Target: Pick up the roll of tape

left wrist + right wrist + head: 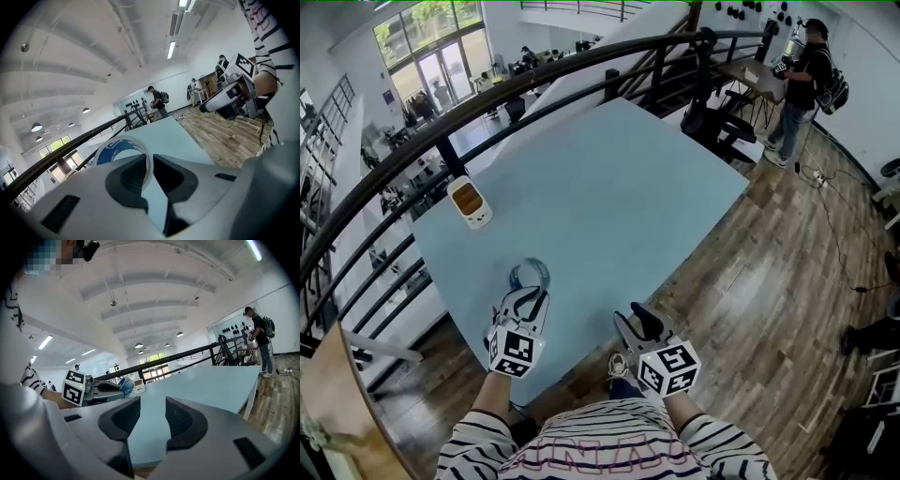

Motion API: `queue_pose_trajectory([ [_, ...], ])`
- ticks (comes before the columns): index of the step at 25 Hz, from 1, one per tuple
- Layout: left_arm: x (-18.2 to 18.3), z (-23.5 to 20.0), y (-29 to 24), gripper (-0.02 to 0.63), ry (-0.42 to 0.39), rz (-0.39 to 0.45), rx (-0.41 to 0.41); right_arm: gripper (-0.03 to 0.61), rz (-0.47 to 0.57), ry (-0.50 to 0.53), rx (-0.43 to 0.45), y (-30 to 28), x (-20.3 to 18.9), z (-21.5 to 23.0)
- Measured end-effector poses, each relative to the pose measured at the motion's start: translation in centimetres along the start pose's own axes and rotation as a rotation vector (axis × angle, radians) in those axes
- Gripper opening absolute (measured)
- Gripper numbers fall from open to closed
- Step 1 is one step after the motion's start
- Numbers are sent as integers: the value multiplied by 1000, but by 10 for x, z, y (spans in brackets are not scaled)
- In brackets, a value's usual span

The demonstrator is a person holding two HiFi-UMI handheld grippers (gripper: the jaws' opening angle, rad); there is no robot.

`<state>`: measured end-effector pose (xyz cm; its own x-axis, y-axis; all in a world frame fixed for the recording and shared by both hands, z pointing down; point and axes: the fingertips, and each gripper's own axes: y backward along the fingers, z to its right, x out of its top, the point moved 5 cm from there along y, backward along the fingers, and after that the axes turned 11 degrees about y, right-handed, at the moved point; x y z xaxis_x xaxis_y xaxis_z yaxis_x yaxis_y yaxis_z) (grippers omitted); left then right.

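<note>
The table [619,187] lies open across its middle and right. A small white device [470,202] stands far left by the black railing [534,82]. The left gripper [530,296], clamping the roll of tape [530,262], occupies the near left.

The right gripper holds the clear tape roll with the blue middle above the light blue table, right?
No, the left gripper holds the clear tape roll with the blue core above the light blue table; the left gripper view shows it. The right gripper is empty.
</note>
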<state>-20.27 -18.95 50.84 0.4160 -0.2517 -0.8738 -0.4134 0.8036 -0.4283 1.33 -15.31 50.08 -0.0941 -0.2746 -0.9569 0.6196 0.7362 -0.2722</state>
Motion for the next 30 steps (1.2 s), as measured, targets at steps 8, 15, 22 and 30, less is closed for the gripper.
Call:
queue_pose_trajectory([
  [8,-9,16,62,64,51,57,1,161,11,-4,-24,26,-6,-43],
  [15,-16,33,109,64,77,103,5,161,19,7,-47,45,-11,-74],
  [22,-23,51,145,64,99,130,-1,107,29,32,-66,64,-17,-98],
  [30,-32,75,177,64,111,148,-16,48,33,39,-82,87,-27,-124],
])
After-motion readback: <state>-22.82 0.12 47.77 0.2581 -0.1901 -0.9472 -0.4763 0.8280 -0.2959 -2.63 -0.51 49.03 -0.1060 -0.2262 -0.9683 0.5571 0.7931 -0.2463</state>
